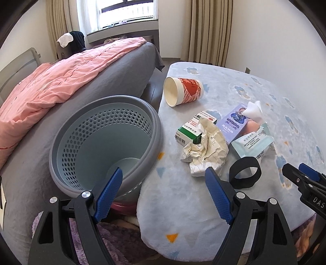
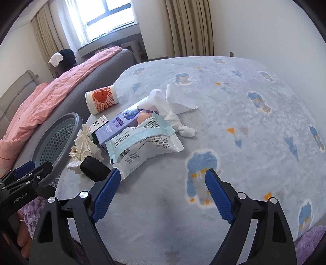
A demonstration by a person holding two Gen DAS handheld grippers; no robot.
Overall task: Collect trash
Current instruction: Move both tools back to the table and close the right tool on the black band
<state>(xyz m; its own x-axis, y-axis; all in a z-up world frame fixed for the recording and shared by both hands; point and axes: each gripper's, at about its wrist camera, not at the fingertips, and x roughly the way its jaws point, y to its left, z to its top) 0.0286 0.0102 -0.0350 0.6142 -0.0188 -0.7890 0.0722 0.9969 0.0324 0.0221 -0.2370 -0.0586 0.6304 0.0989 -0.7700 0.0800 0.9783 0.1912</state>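
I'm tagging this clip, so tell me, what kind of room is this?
Most likely a bedroom in a home: a bed with a pink quilt stands under a curtained window. Beside it, trash lies on a blanket-covered surface next to a grey perforated wastebasket.

Both wrist views look forward and down, close over the blanket-covered table [image 1: 234,85], the left facing the basket [image 1: 106,142], sharing the trash pile [image 2: 142,130] between them.

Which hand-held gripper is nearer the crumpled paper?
Left: the crumpled paper lies just past its right fingertip. The right sits farther right, by the wipes packet.
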